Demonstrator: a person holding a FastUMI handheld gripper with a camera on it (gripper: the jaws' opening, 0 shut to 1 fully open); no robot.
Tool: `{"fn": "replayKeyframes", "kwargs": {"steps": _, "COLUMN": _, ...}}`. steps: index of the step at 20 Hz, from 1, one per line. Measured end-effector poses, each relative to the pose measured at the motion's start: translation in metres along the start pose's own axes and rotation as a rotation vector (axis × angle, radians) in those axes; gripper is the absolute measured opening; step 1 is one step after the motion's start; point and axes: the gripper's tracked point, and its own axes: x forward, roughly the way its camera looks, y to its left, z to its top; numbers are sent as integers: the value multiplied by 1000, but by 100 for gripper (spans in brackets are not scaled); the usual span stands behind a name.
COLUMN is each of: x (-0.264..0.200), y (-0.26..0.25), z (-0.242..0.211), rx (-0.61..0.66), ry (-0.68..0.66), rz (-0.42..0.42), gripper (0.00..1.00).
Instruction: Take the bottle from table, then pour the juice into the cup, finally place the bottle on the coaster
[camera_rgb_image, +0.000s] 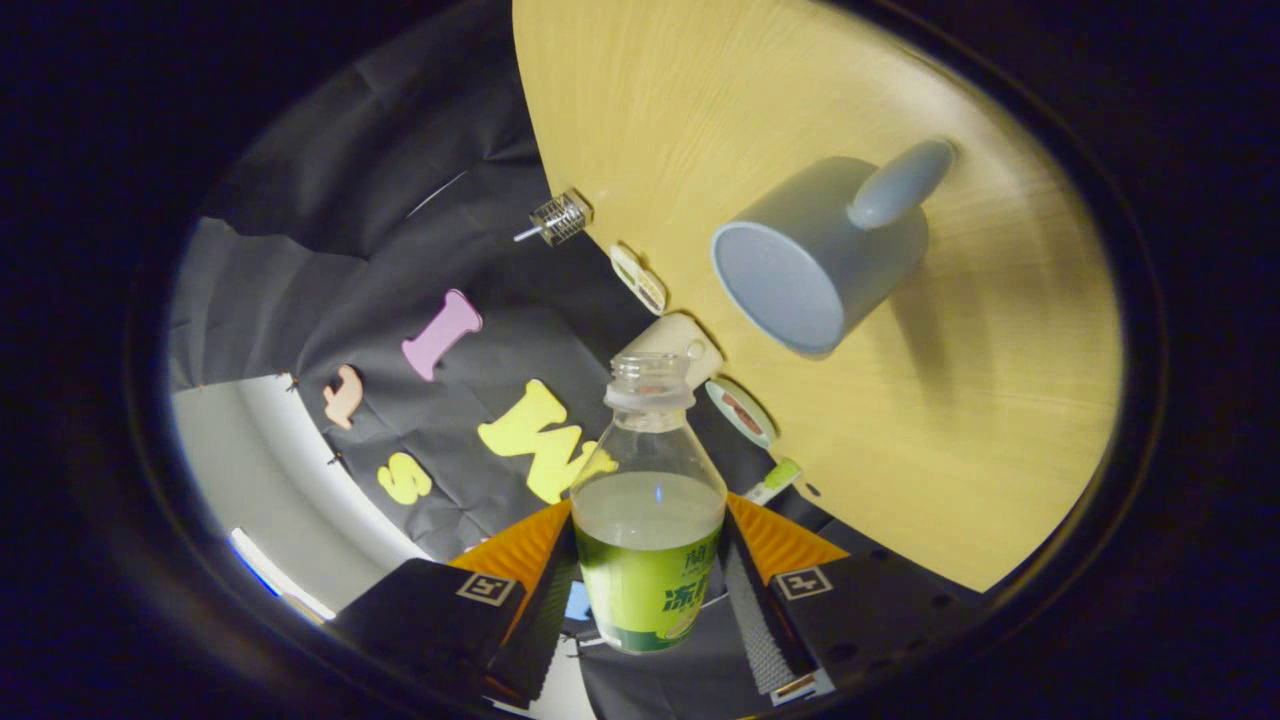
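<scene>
Tool (648, 590) is clamped on the bottle (648, 520), both fingers pressing its label. It's uncapped and partly full. Grey cup (815, 255) sits beyond on the counter (1000, 420).

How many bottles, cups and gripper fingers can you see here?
Bottles: 1, the open juice bottle, gripped between the fingers.
Cups: 1, the grey cup on the wooden table, beyond the bottle's mouth.
Fingers: 2, pressing the bottle's sides.
Total: 4

Recording booth: black cloth wall (330, 190), wooden table (880, 440).
</scene>
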Motion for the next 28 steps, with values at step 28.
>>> {"fn": "replayKeyframes", "kwargs": {"steps": 28, "x": -16, "y": 9, "z": 0, "rx": -882, "ry": -99, "rz": -39, "gripper": 79}}
